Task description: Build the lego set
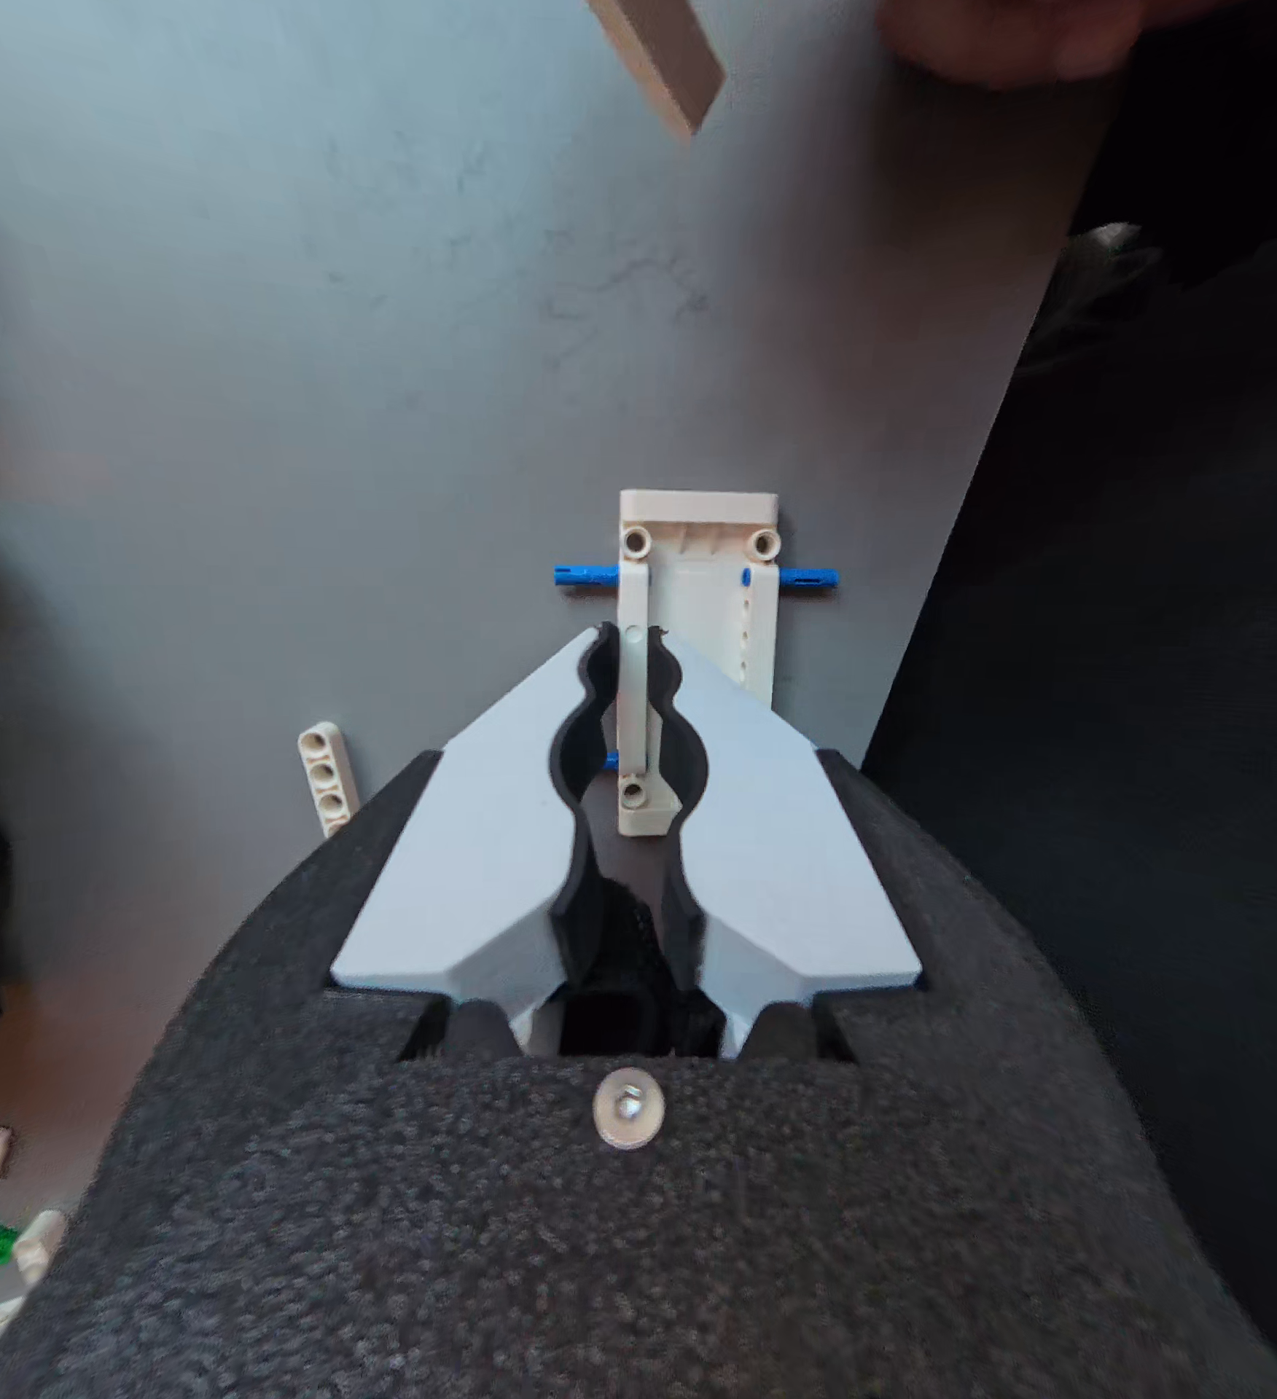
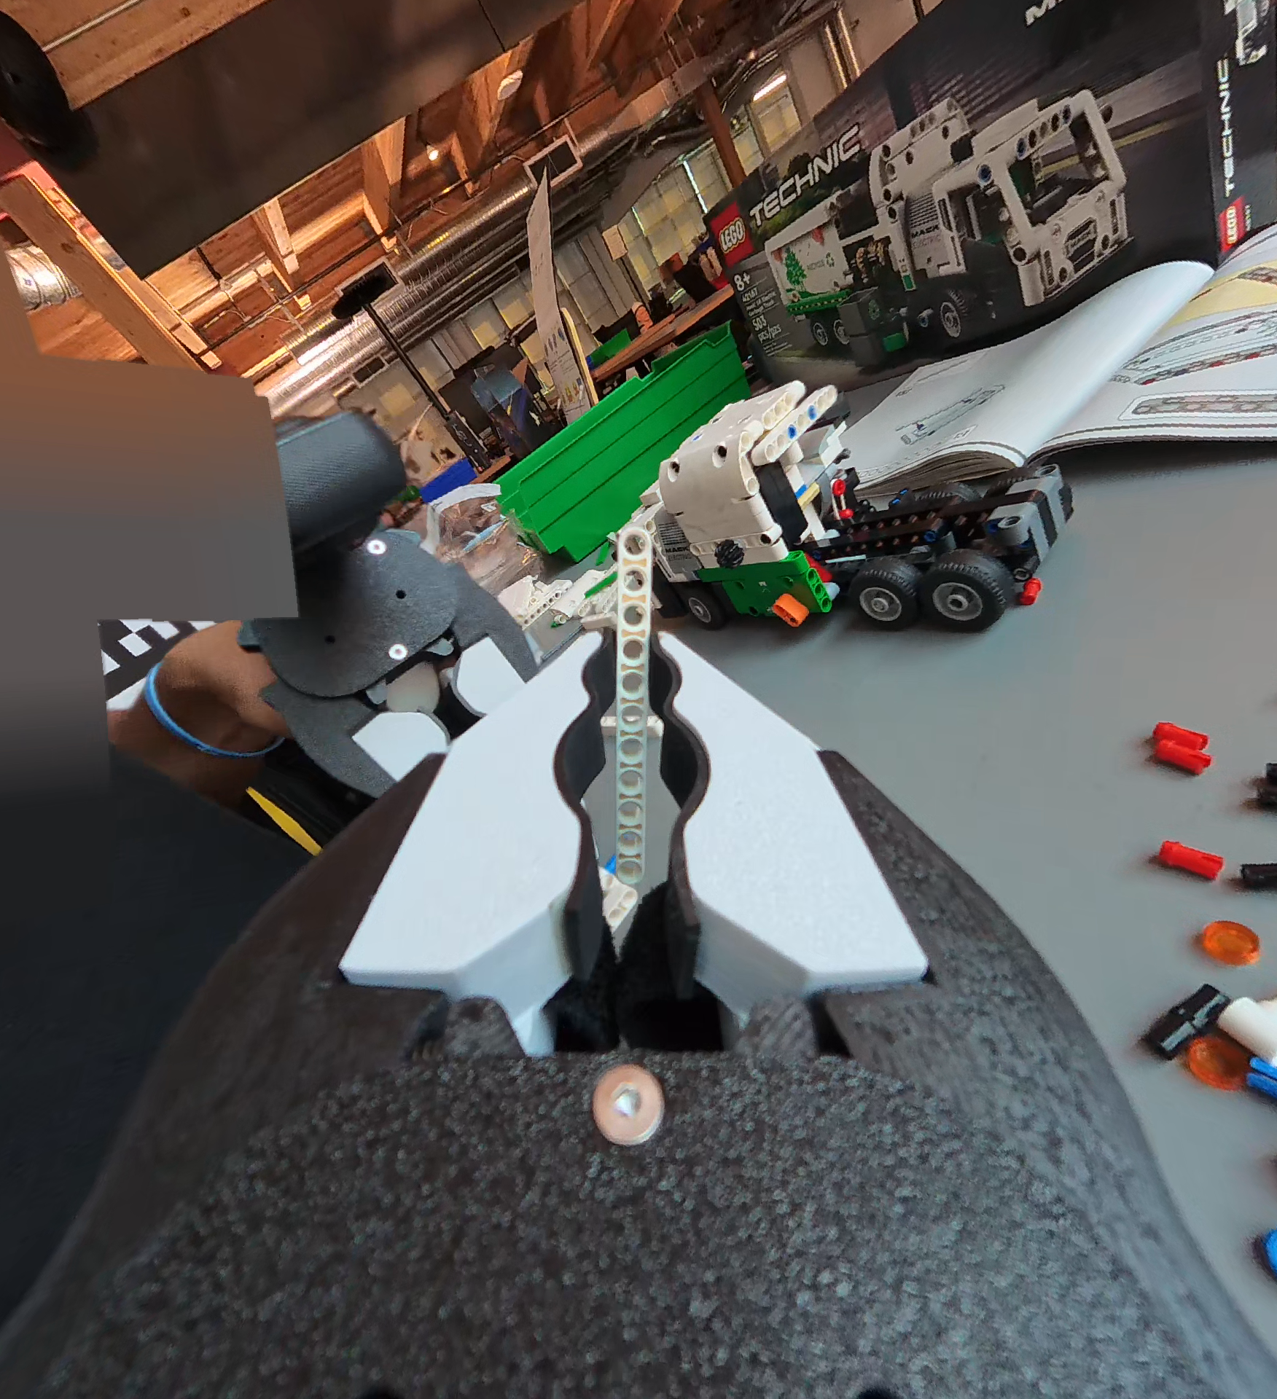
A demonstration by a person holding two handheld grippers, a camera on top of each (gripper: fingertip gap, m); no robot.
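In the left wrist view my left gripper [image 1: 632, 632] is shut on the left arm of a white frame piece [image 1: 700, 598] with blue pins [image 1: 582, 577] sticking out of both sides, over the grey table [image 1: 317, 341]. In the right wrist view my right gripper [image 2: 632, 643] is shut on a long white beam with holes [image 2: 632, 704], held upright with its top above the fingertips. The left gripper's body [image 2: 385, 643] shows at the left there. A partly built truck [image 2: 847, 530] stands behind.
A short white beam [image 1: 326, 780] lies left of the left gripper. Red, black, blue, orange and white small parts [image 2: 1241, 1022] lie at the right. An open instruction booklet [image 2: 1075, 386], the set's box [image 2: 961, 189] and green panels [image 2: 620, 454] are at the back. The table edge [image 1: 946, 606] runs on the right.
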